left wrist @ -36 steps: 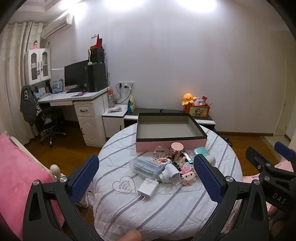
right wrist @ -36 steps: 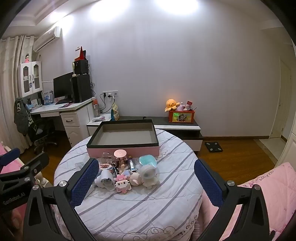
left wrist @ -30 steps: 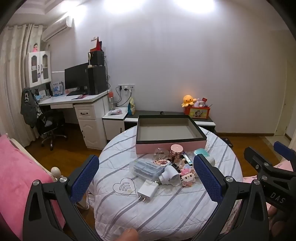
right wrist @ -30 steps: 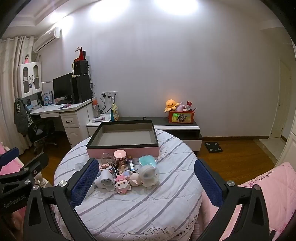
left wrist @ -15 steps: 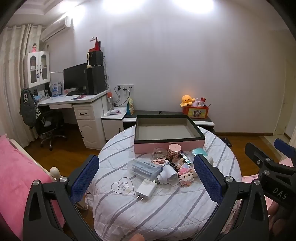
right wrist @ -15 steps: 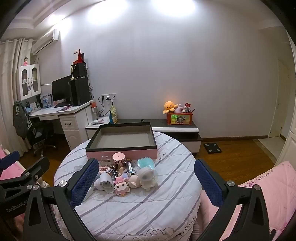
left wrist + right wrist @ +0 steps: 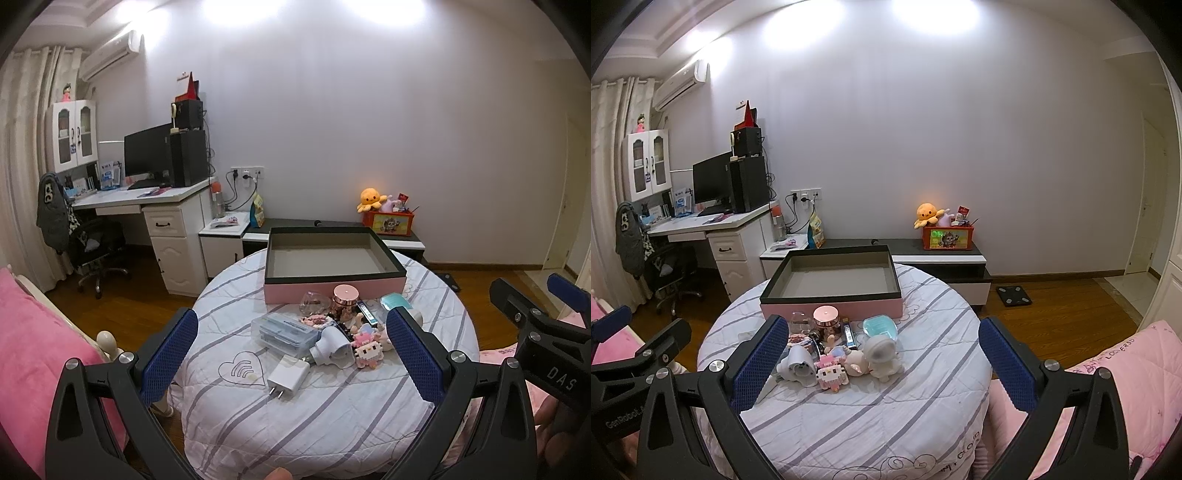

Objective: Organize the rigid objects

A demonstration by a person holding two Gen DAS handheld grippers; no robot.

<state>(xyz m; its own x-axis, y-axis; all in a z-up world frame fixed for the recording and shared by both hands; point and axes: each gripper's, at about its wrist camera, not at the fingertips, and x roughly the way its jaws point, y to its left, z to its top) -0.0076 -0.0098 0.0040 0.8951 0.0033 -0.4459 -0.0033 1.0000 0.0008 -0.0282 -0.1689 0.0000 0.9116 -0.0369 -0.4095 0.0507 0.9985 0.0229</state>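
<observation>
A round table with a striped cloth [image 7: 325, 410] holds an empty pink box with a dark rim [image 7: 334, 284] at its far side, also in the right wrist view [image 7: 831, 304]. In front of it lies a heap of small things: a white charger [image 7: 288, 374], a clear plastic case [image 7: 284, 330], a rose-gold jar [image 7: 345, 297], a pink block figure [image 7: 831, 373], a white round toy [image 7: 882, 354] and a teal case [image 7: 880, 326]. My left gripper [image 7: 291, 354] and my right gripper [image 7: 882, 363] are open and empty, held back from the table's near edge.
A pink bed [image 7: 33, 343] lies at the left and pink bedding [image 7: 1108, 373] at the right. A white desk with a monitor [image 7: 147, 155] and an office chair [image 7: 92, 243] stand at the back left. A low cabinet [image 7: 942, 254] with toys is behind the table.
Both grippers have drifted slightly; the table scene shifted a little in each view. Nothing on the table has moved and both grippers stay open.
</observation>
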